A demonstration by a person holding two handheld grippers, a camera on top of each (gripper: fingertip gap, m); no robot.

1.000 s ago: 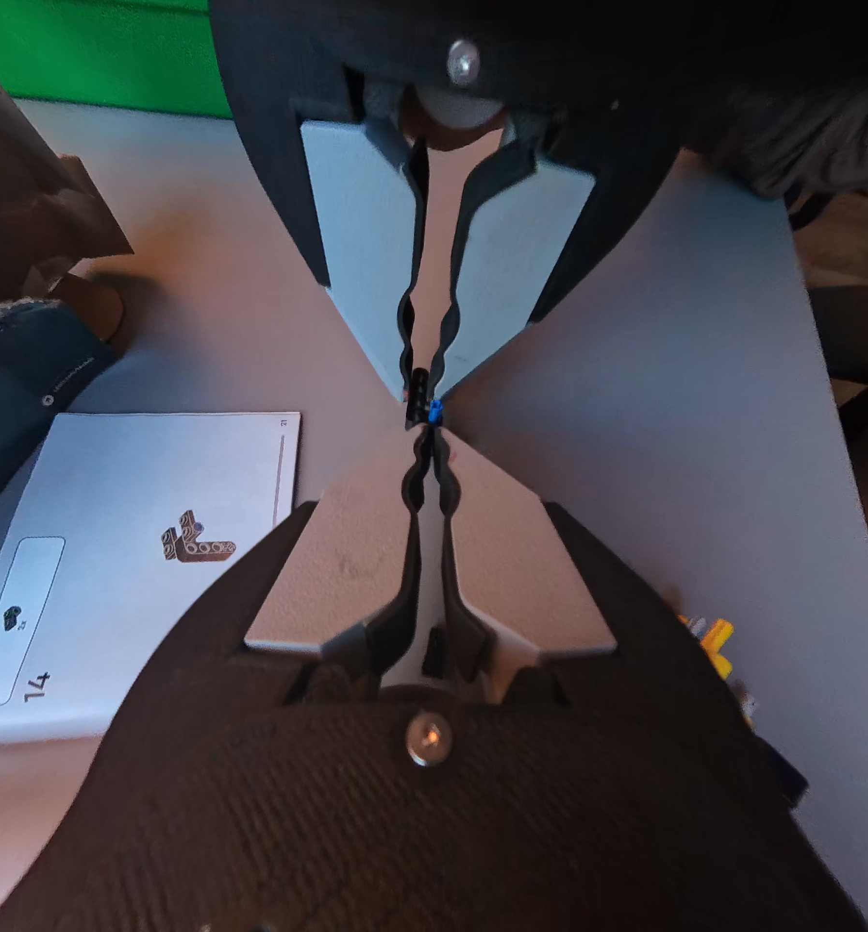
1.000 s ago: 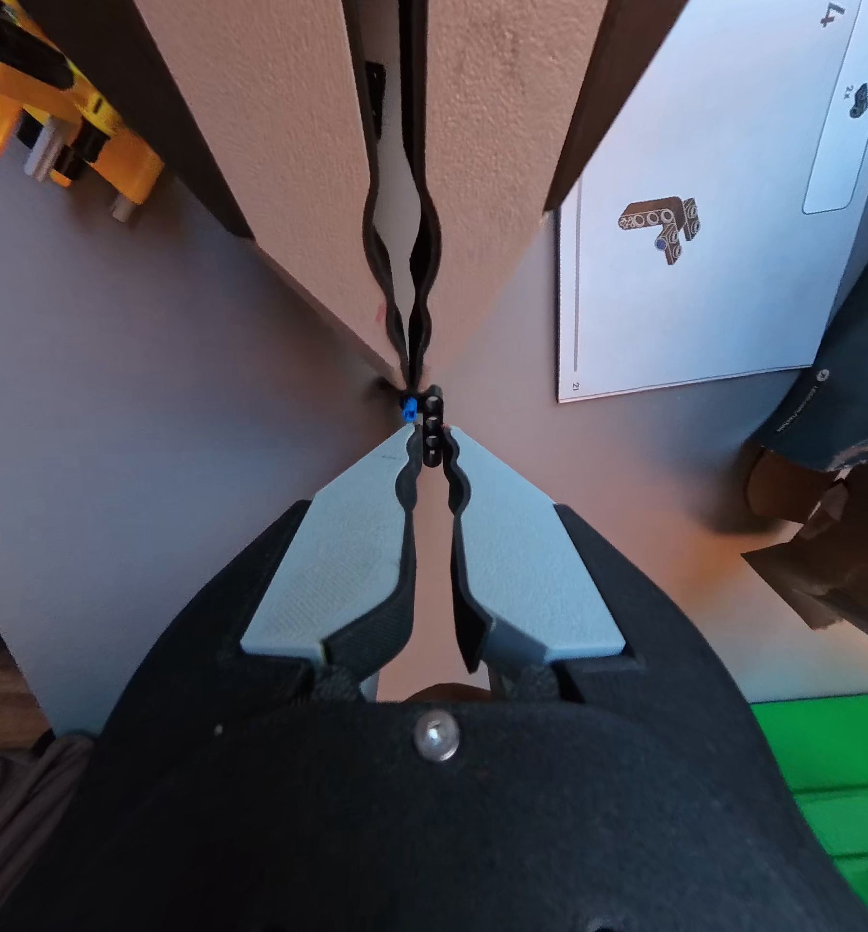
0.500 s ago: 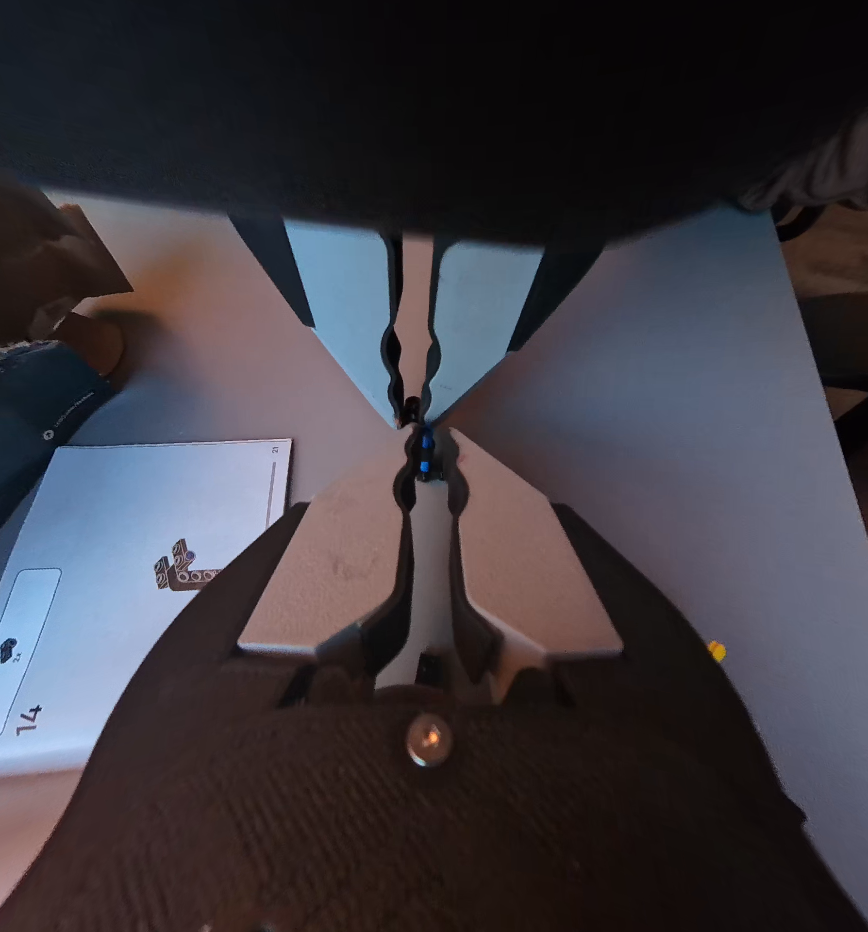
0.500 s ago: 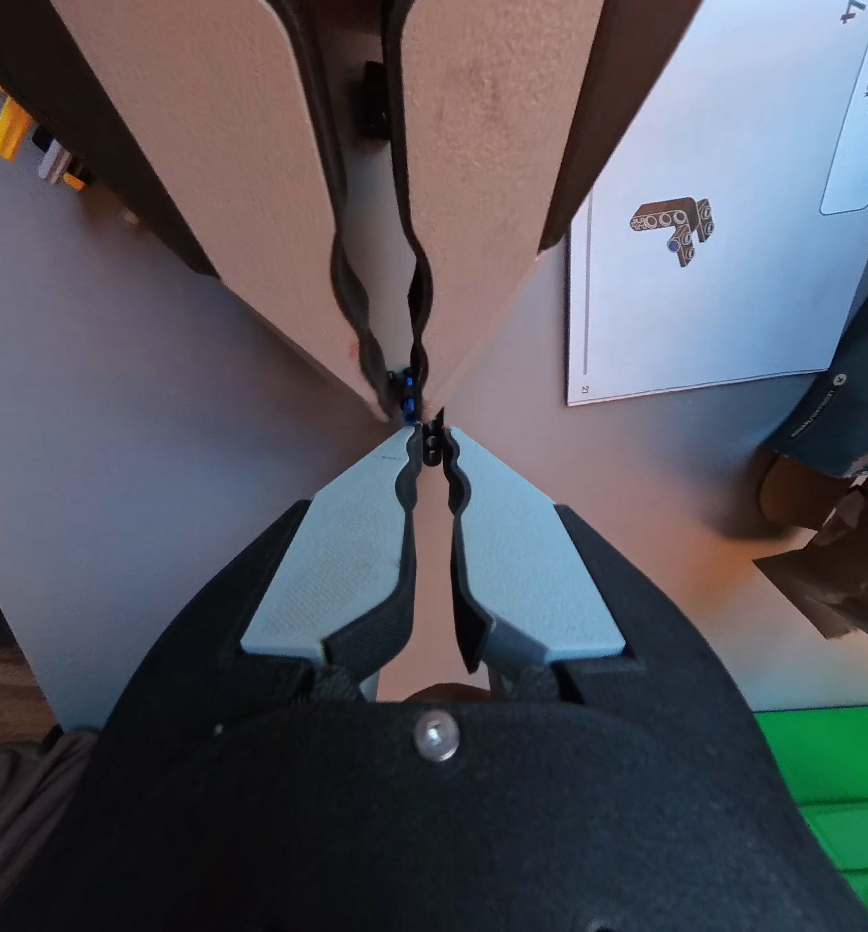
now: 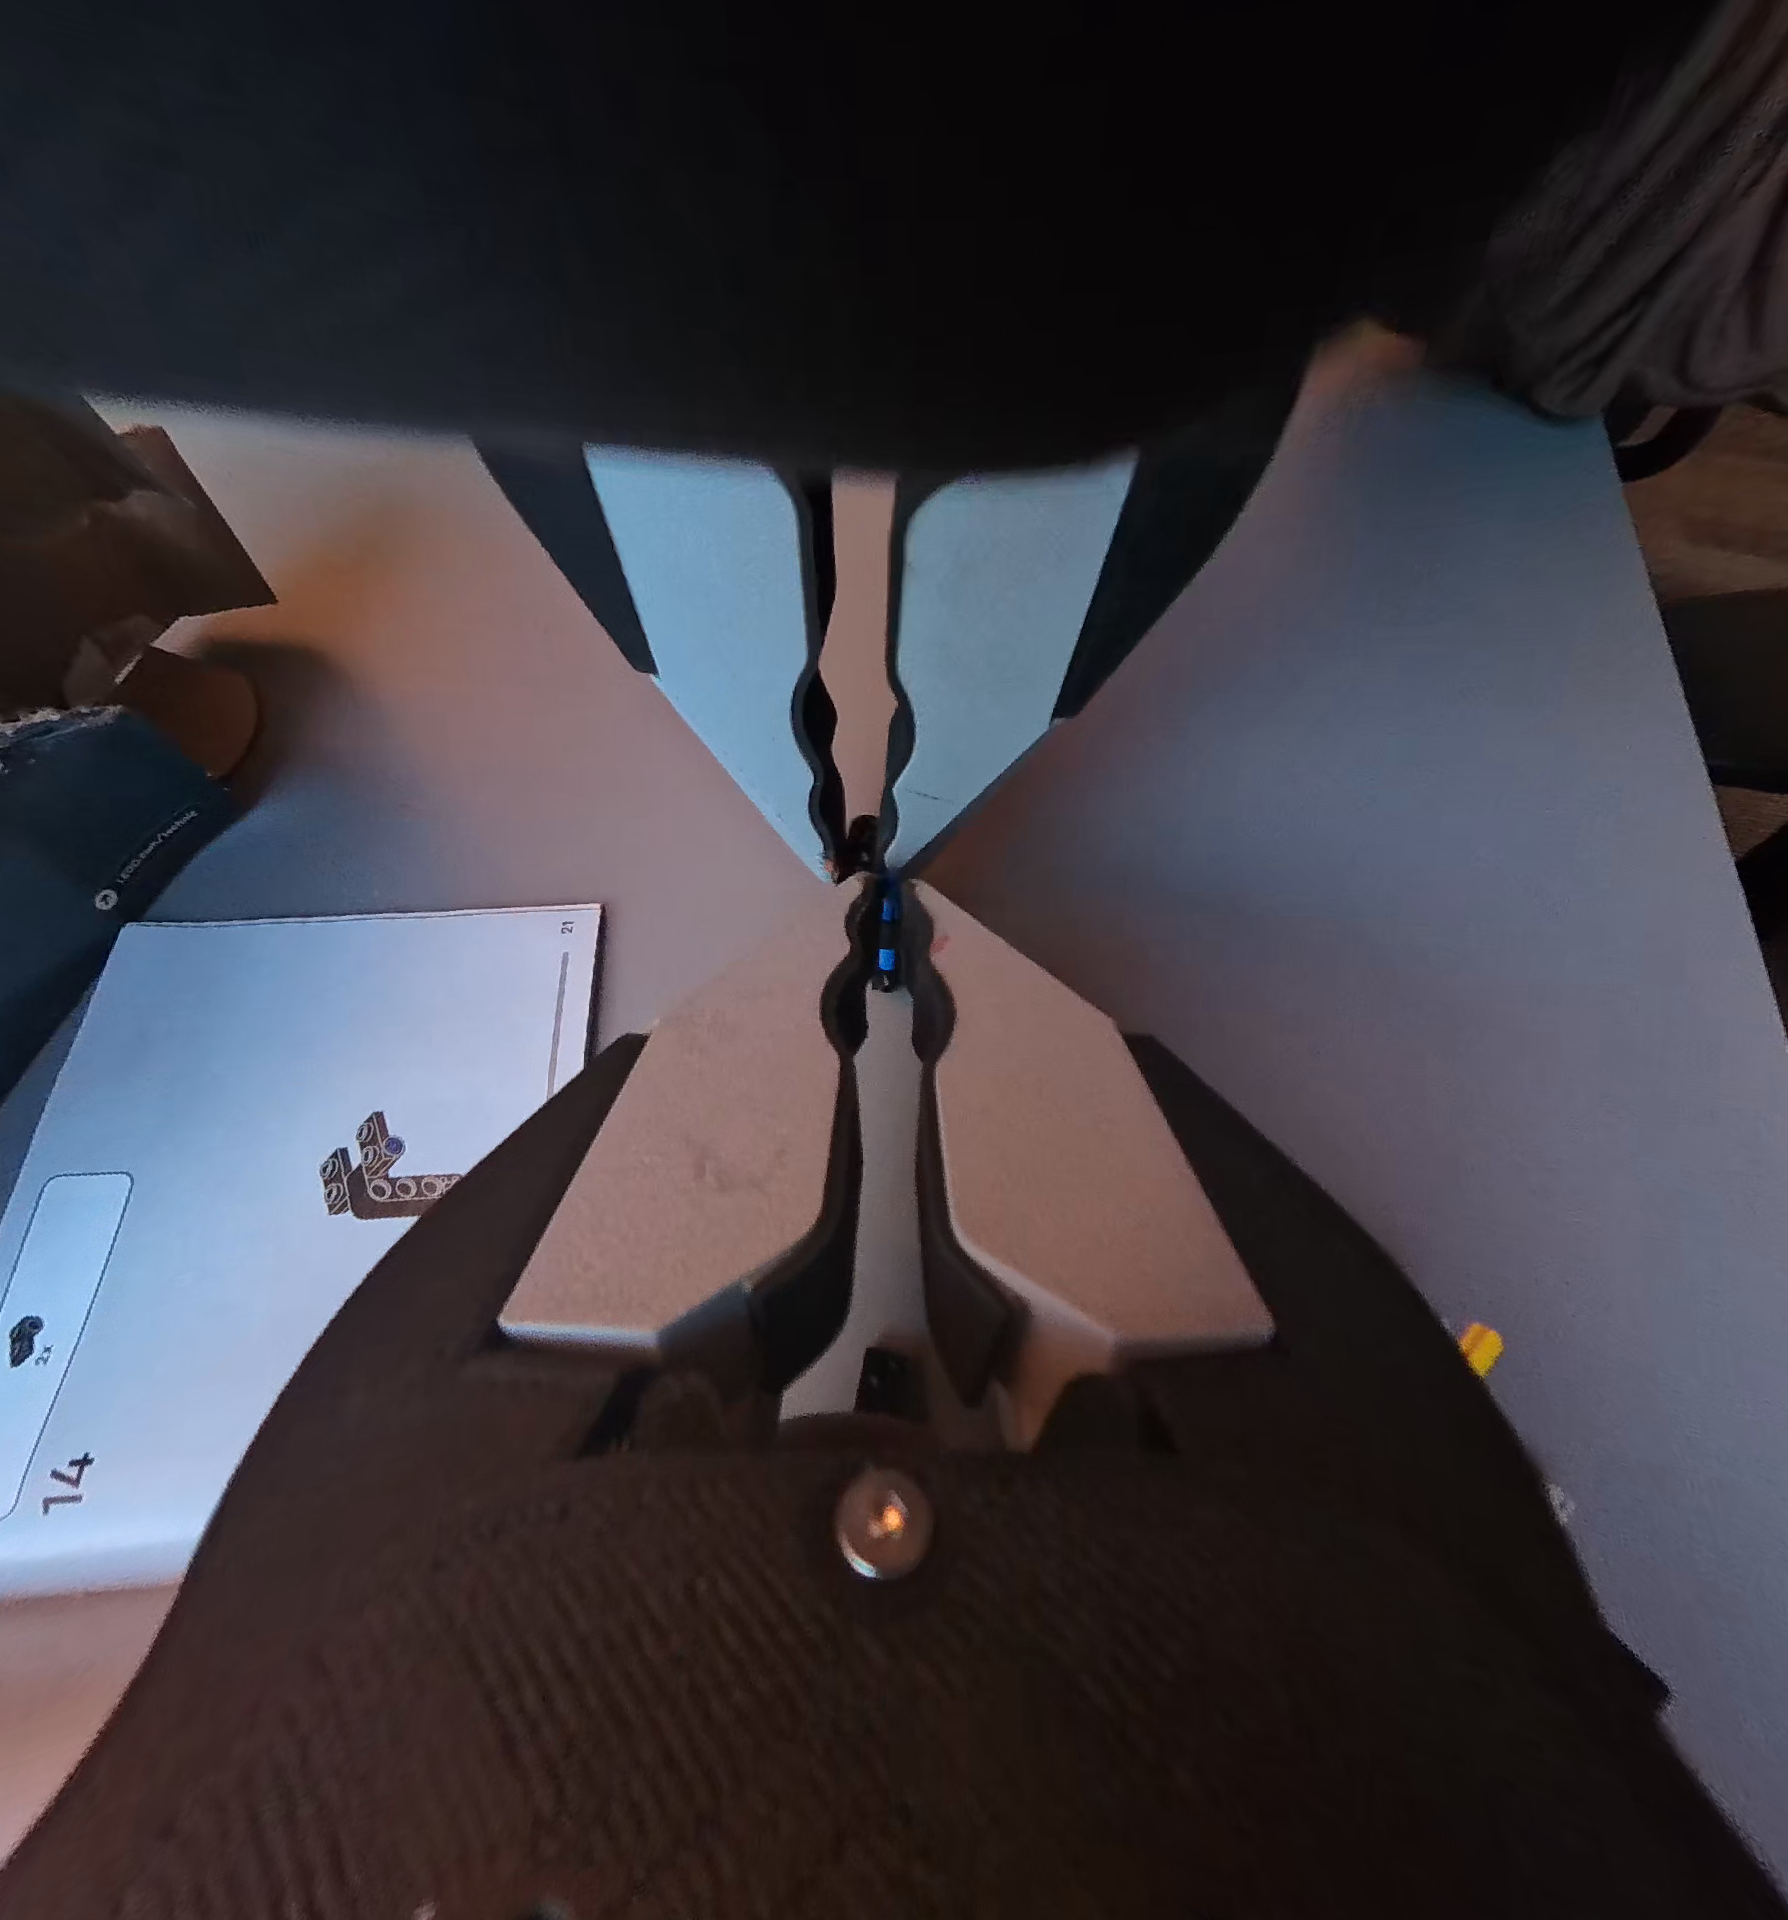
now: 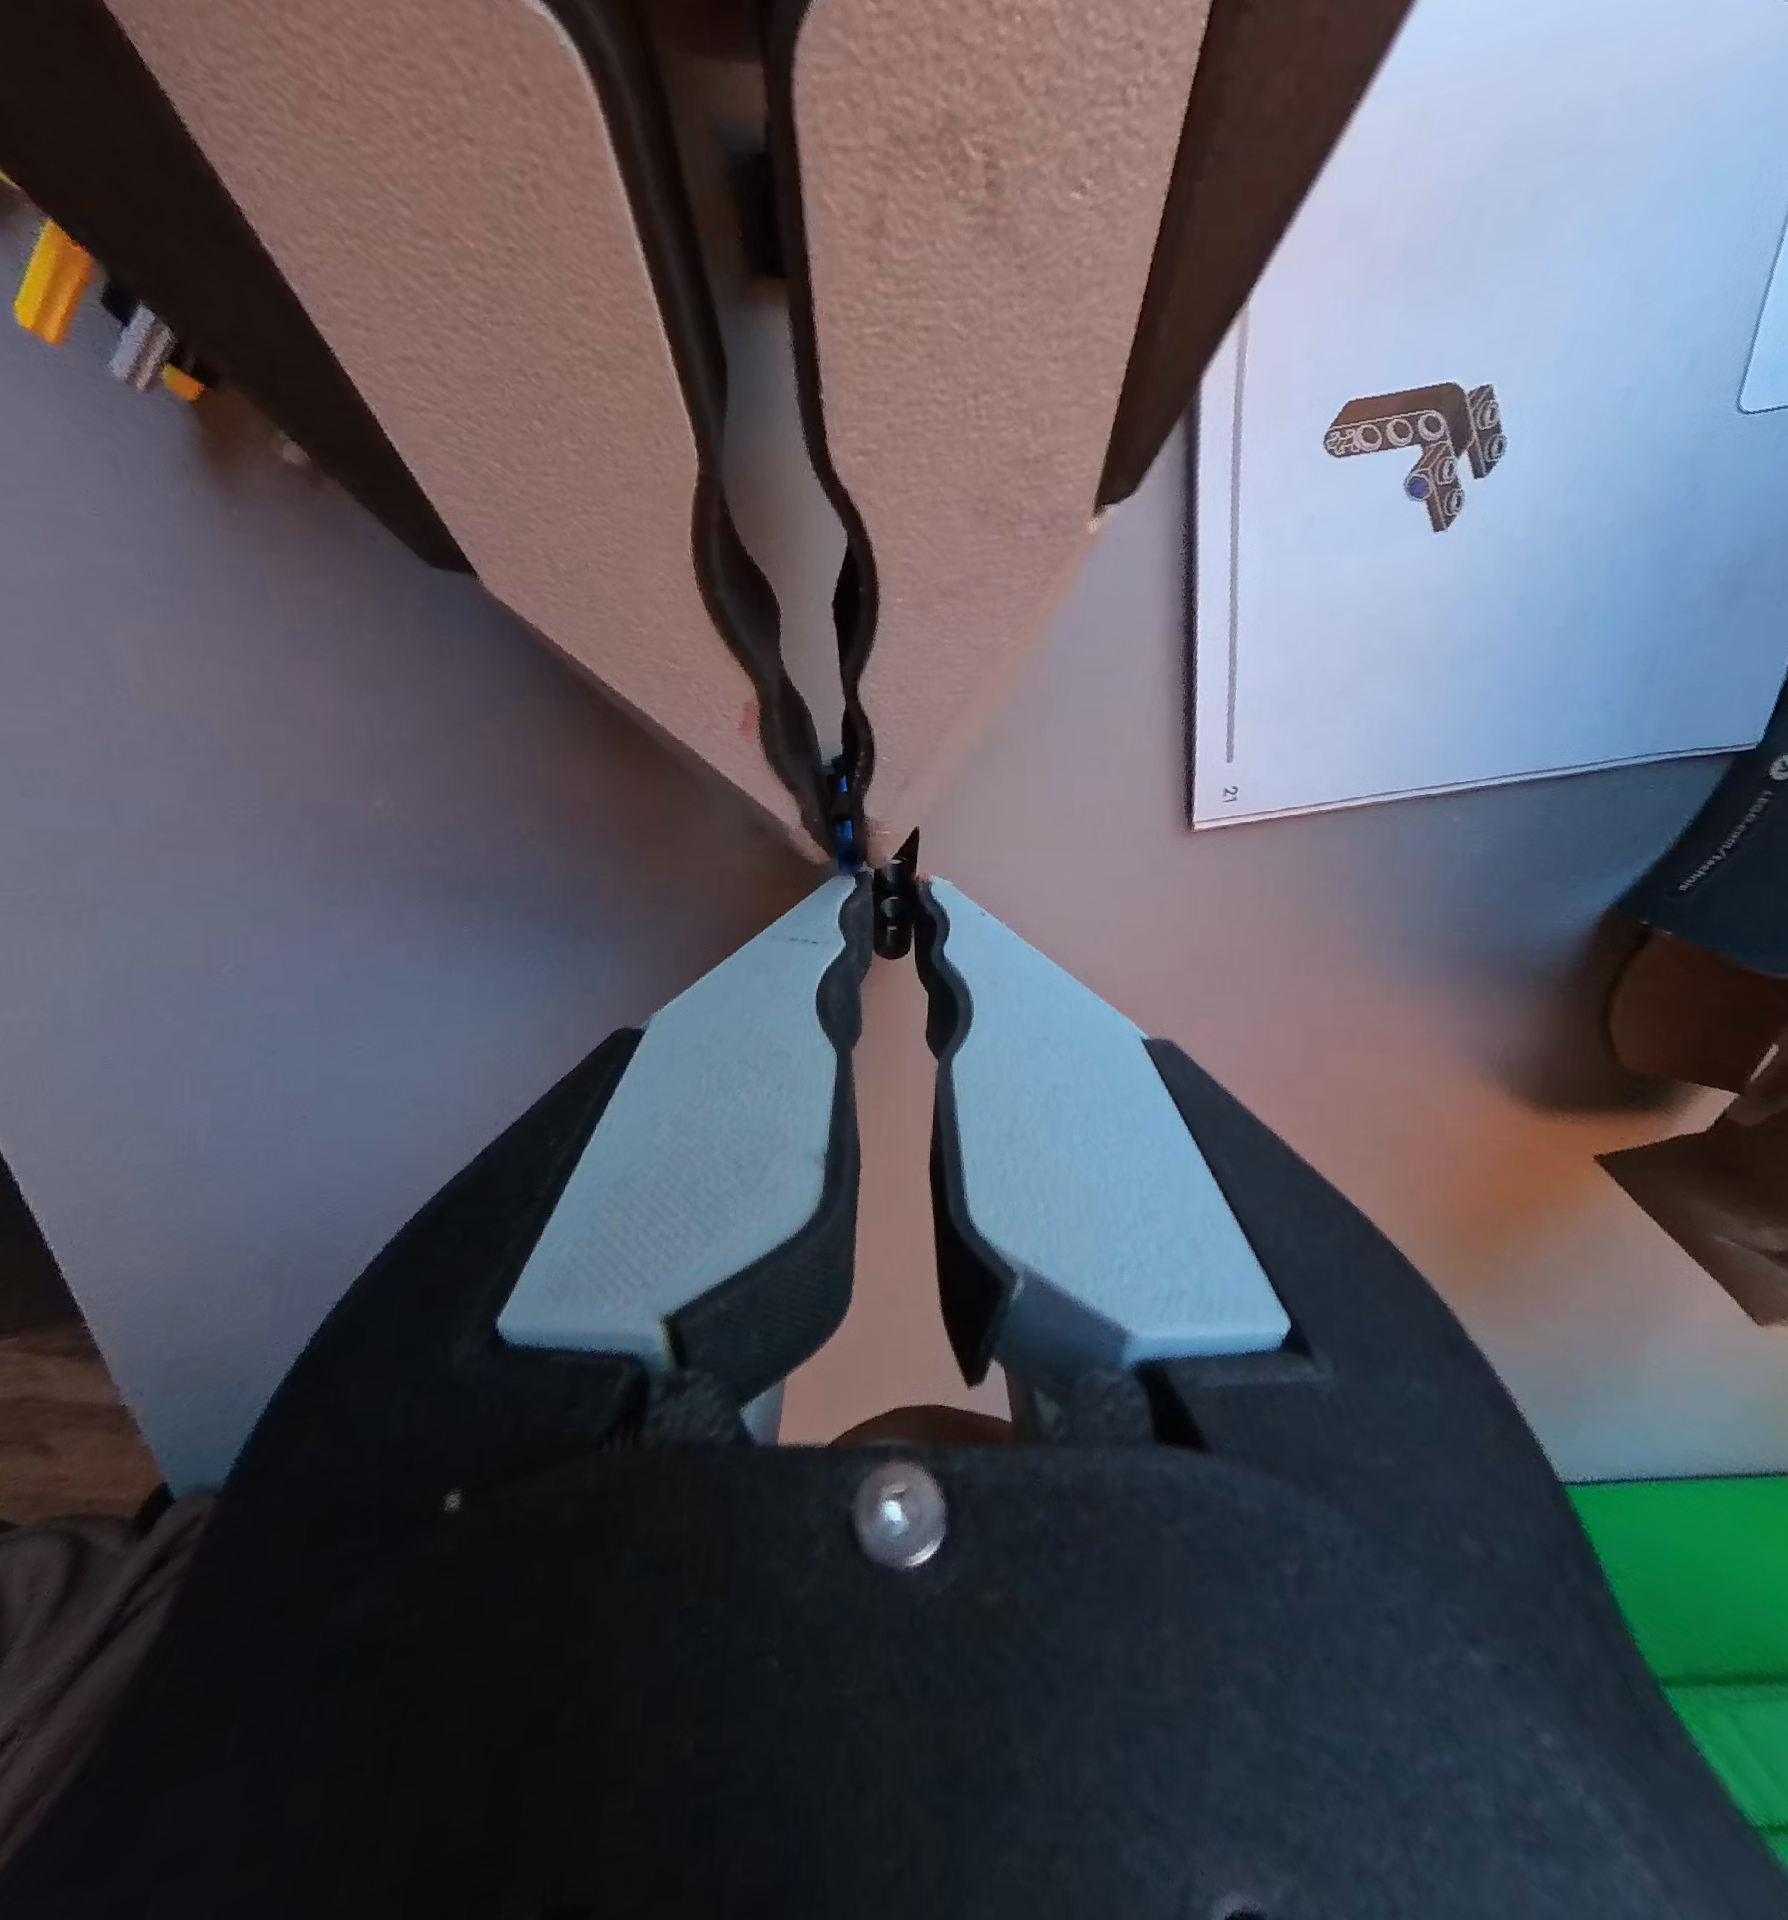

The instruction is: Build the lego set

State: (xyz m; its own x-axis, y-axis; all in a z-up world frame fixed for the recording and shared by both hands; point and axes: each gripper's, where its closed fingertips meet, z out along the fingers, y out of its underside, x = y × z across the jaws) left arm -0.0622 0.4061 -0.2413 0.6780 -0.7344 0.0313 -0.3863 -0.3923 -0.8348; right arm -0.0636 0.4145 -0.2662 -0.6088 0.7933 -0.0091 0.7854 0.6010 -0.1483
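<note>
The left gripper point(image 5: 885, 935) is pinching a small blue pin point(image 5: 886, 933) between its narrowed tips at the centre of the left wrist view. Tip to tip with it, the right gripper point(image 6: 892, 909) is clamping a small black lego piece point(image 6: 890, 914), its jaws nearly closed around it at the centre of the right wrist view. The pin and the black piece are meeting just where the two grippers face each other; whether they are joined cannot be told.

Beneath both, the grey desk point(image 5: 1337, 883) is spreading out. An open instruction booklet point(image 5: 277, 1122) is lying at the lower left of the left wrist view, and yellow lego parts point(image 6: 54, 281) are showing at the upper left of the right wrist view. A dark blue box point(image 5: 48, 862) is sitting at the left edge of the left wrist view.
</note>
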